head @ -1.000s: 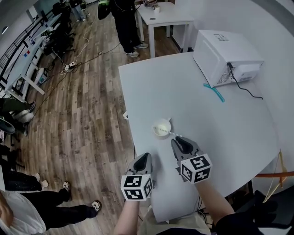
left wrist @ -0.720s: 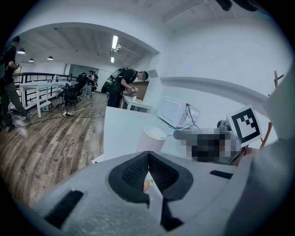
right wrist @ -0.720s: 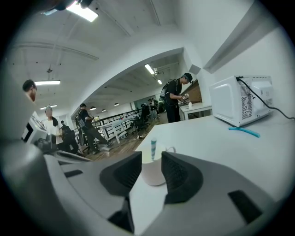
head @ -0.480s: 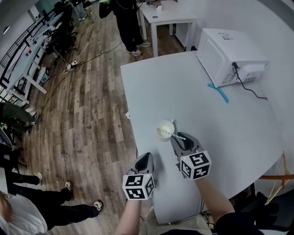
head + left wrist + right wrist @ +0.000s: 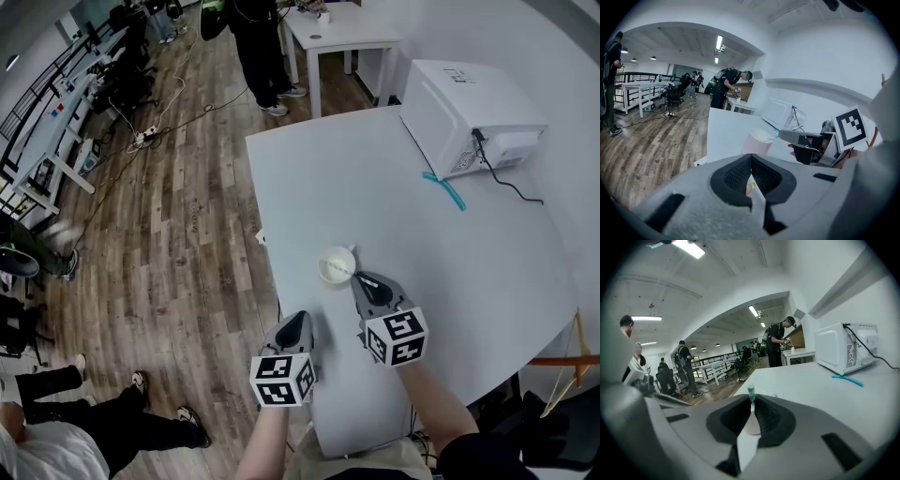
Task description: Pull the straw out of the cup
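Observation:
A small white cup stands upright near the left edge of the white table. A thin white straw with a teal tip leans out of it toward me. My right gripper is shut on the straw's upper end, just right of the cup's rim. In the right gripper view the teal tip pokes up between the closed jaws of the right gripper, with the cup behind them. My left gripper is shut and holds nothing, at the table's edge below the cup; its view shows the cup ahead.
A white microwave with a black cable stands at the table's far right. A loose teal straw lies in front of it. Wooden floor drops off left of the table. A person stands by a small white table.
The right gripper has edged a little closer to the cup's rim, along the straw. The left gripper and the cup have stayed where they were.

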### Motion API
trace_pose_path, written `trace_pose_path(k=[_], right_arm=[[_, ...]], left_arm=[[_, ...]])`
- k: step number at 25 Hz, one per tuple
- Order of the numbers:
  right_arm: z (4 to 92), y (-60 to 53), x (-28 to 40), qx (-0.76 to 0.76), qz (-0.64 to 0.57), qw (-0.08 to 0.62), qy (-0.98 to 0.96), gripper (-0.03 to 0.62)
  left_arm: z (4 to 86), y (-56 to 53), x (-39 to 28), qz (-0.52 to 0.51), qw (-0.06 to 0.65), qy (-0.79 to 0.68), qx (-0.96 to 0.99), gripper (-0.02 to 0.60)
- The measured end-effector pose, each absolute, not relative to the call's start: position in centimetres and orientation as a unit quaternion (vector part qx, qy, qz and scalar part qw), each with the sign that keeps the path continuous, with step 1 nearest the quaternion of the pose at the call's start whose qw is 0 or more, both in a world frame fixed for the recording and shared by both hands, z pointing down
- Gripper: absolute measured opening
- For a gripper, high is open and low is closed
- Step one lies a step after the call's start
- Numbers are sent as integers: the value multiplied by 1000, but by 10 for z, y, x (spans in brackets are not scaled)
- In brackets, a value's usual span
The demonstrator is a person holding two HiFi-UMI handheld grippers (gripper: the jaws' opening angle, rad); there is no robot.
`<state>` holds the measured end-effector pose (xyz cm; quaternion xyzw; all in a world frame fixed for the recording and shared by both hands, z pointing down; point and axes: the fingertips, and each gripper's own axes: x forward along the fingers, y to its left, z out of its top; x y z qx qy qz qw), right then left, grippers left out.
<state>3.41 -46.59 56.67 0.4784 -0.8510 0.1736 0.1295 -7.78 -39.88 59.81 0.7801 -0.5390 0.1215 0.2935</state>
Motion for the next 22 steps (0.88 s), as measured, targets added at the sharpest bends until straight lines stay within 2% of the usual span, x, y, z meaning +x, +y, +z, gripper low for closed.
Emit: trace_pose_path(k=[22], right_arm=[[505,-422,34,505,131,104,-847,43]], left_arm=[[556,-365,-81,107,269,-531,796,17]])
